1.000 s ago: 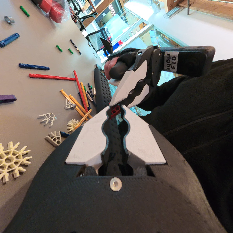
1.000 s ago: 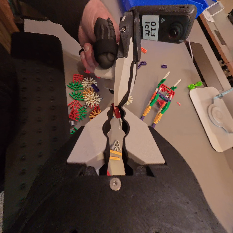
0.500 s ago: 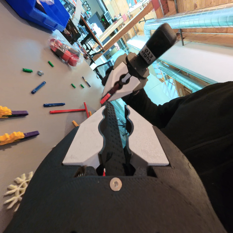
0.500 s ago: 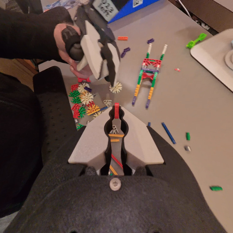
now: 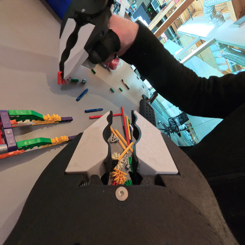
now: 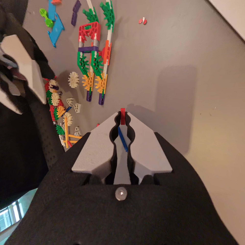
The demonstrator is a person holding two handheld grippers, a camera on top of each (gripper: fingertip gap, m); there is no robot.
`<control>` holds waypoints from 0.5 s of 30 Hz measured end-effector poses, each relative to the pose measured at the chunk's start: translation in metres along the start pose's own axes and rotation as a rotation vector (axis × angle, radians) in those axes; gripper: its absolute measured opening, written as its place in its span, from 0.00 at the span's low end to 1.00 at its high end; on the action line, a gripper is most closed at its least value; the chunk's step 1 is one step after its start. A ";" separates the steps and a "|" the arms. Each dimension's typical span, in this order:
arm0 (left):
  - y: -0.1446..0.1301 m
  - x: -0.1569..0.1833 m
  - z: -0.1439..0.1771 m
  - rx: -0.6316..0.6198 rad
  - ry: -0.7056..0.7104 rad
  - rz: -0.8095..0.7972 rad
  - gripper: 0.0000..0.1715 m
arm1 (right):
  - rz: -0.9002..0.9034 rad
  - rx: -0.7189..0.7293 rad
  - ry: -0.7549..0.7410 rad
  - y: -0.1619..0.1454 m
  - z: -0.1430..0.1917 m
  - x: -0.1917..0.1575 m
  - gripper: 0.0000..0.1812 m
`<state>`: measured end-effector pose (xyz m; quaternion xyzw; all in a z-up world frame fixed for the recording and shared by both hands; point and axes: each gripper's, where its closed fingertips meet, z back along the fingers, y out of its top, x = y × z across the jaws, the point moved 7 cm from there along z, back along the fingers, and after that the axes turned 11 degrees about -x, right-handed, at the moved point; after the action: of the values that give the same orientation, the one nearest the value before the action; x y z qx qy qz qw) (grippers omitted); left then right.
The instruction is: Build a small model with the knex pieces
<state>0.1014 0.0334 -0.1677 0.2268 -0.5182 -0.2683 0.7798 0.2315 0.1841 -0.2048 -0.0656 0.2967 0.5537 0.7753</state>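
My right gripper (image 6: 122, 112) is shut on a small red connector (image 6: 122, 116), held edge-on at its fingertips just above the grey table (image 6: 172, 53). In the left wrist view the right gripper (image 5: 62, 74) points down and the red connector (image 5: 60, 78) touches the table. My left gripper (image 5: 121, 114) is open and empty, hovering over a heap of yellow, red and blue rods (image 5: 124, 135) and several connectors (image 5: 119, 175). A multi-coloured built frame (image 6: 92, 53) lies between the two grippers and also shows in the left wrist view (image 5: 26, 119).
A pile of loose connectors (image 6: 57, 100) lies by the table's near edge, next to a black perforated chair part (image 5: 147, 112). Blue rods (image 5: 82, 94) and short green pieces (image 5: 112, 90) are scattered around. A white tray edge (image 6: 232, 19) is at the far right. Spacing between my two grippers at the tips: around 15 cm.
Both grippers held the red connector together a second ago. The left gripper let go and opened over the rod heap. The right gripper carried the connector down to the table.
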 end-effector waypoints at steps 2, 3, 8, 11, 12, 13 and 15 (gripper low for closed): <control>0.000 0.000 0.001 -0.007 0.018 -0.007 0.16 | -0.021 -0.092 0.010 0.004 -0.011 0.008 0.02; 0.000 0.000 0.002 -0.005 0.029 -0.009 0.16 | -0.020 -0.117 -0.007 0.006 -0.015 0.011 0.02; 0.000 -0.001 0.007 0.017 0.055 -0.005 0.16 | -0.009 -0.098 -0.111 0.011 -0.014 0.014 0.15; 0.005 -0.005 0.009 0.001 0.087 -0.022 0.17 | 0.009 -0.089 -0.162 0.006 0.000 0.011 0.21; 0.008 -0.006 0.009 -0.016 0.102 -0.040 0.16 | 0.019 -0.083 -0.218 0.002 0.007 0.012 0.19; 0.013 -0.008 0.009 -0.038 0.121 -0.062 0.16 | 0.021 -0.083 -0.269 -0.005 0.014 0.012 0.15; 0.027 -0.011 0.008 -0.084 0.180 -0.133 0.15 | 0.010 -0.065 -0.332 -0.023 0.020 0.009 0.08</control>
<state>0.0956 0.0599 -0.1555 0.2509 -0.4182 -0.3193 0.8125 0.2615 0.1918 -0.1984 0.0031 0.1466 0.5702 0.8083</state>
